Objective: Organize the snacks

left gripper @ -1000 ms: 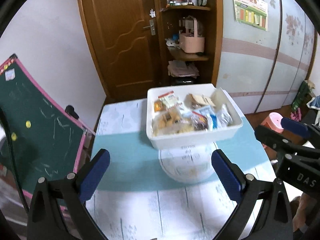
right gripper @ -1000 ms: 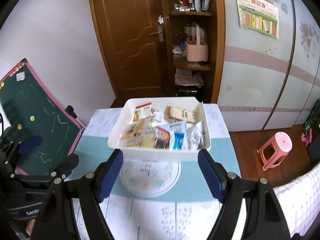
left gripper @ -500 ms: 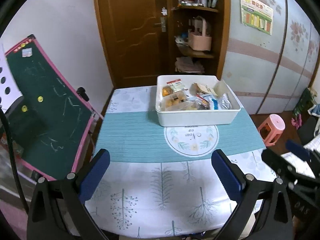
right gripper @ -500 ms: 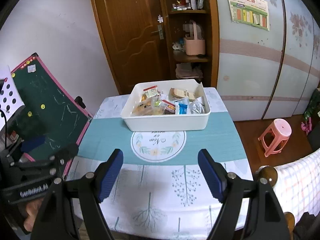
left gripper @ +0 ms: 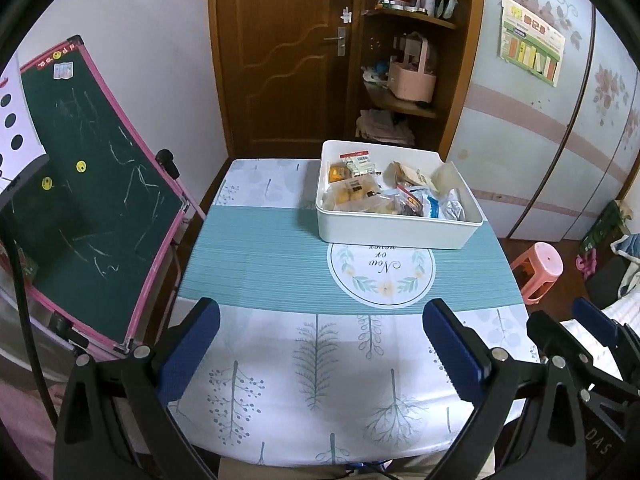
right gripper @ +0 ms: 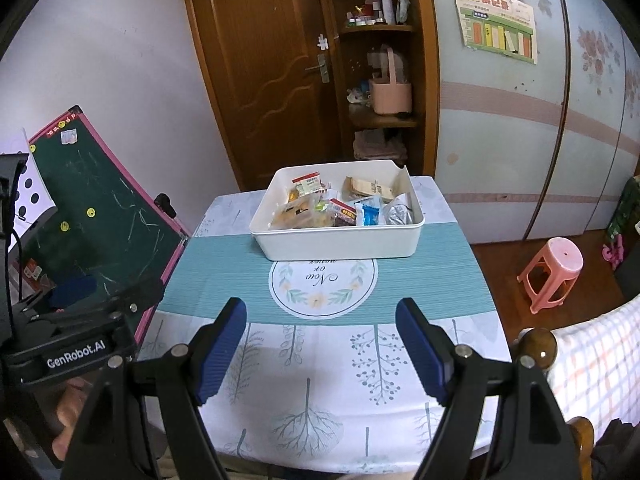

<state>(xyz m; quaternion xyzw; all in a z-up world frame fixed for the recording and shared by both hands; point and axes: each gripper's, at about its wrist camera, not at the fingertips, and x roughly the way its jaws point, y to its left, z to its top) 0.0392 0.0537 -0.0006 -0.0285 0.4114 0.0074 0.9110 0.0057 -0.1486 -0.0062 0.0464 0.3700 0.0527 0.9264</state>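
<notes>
Both grippers have pulled back from the white bin point(left gripper: 396, 232) over the last second: it filled the middle of each view then, and now sits far up the table point(left gripper: 312, 392), at about 12 o'clock from the left gripper point(left gripper: 320, 352) and from the right gripper point(right gripper: 320, 344). Each stands with its jaws spread wide and nothing between the blue pads point(right gripper: 222, 344); both hover over the near, tree-printed end of the cloth, well apart from the bin.

Every snack in sight lies inside the bin: yellow cakes in clear wrap point(right gripper: 296, 214) at its left, a brown packet point(right gripper: 366, 188) toward the back, a blue sachet point(right gripper: 370, 214) and a silver pouch point(right gripper: 400, 214) at its right. No loose packet shows on the teal runner point(left gripper: 260, 256) or the cloth around it (the near edge under the grippers is partly hidden). By my reading, the gathering is finished or close to it; at most a tidying of the heap inside the bin remains.
</notes>
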